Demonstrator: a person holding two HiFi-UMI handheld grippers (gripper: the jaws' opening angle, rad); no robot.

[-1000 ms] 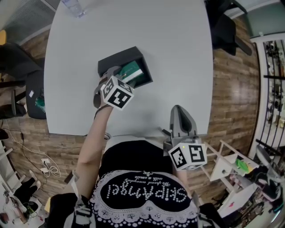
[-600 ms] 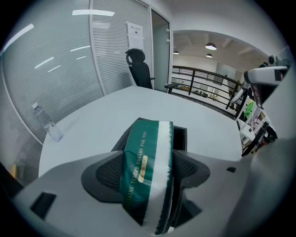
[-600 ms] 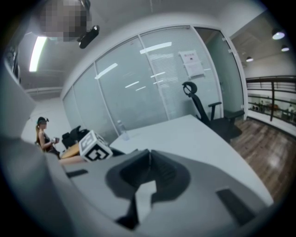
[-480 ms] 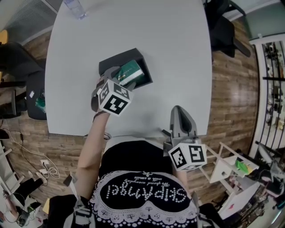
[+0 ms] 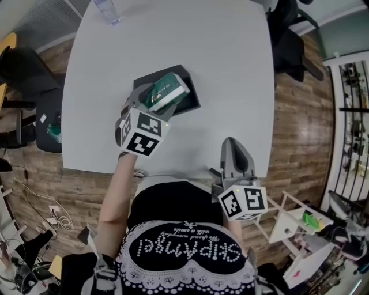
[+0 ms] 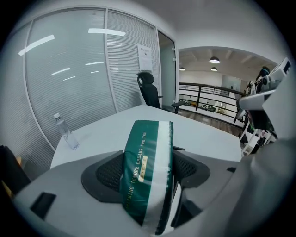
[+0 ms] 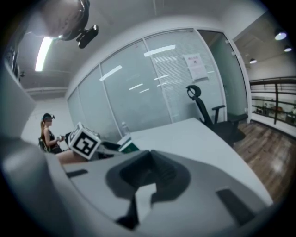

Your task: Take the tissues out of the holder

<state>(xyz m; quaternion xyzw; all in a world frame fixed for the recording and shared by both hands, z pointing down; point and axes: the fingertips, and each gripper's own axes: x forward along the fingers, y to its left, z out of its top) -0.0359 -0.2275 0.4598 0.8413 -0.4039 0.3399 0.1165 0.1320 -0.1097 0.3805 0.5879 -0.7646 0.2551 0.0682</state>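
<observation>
A green and white tissue pack (image 5: 165, 92) hangs above the black holder box (image 5: 190, 98) on the white table (image 5: 230, 69). My left gripper (image 5: 151, 98) is shut on the pack, which fills the gap between its pads in the left gripper view (image 6: 147, 178). The pack (image 7: 126, 146) also shows small in the right gripper view, beside the left gripper's marker cube (image 7: 84, 140). My right gripper (image 5: 234, 154) rests at the table's near edge, jaws shut with nothing between them (image 7: 149, 178).
A clear water bottle (image 5: 107, 10) stands at the table's far left corner and shows in the left gripper view (image 6: 66, 133). Black office chairs (image 5: 291, 36) stand around the table. A white rack with green items (image 5: 305, 222) is at the lower right.
My left gripper has lifted the tissue pack up out of the holder box and drawn back slightly toward me. The right gripper has stayed still.
</observation>
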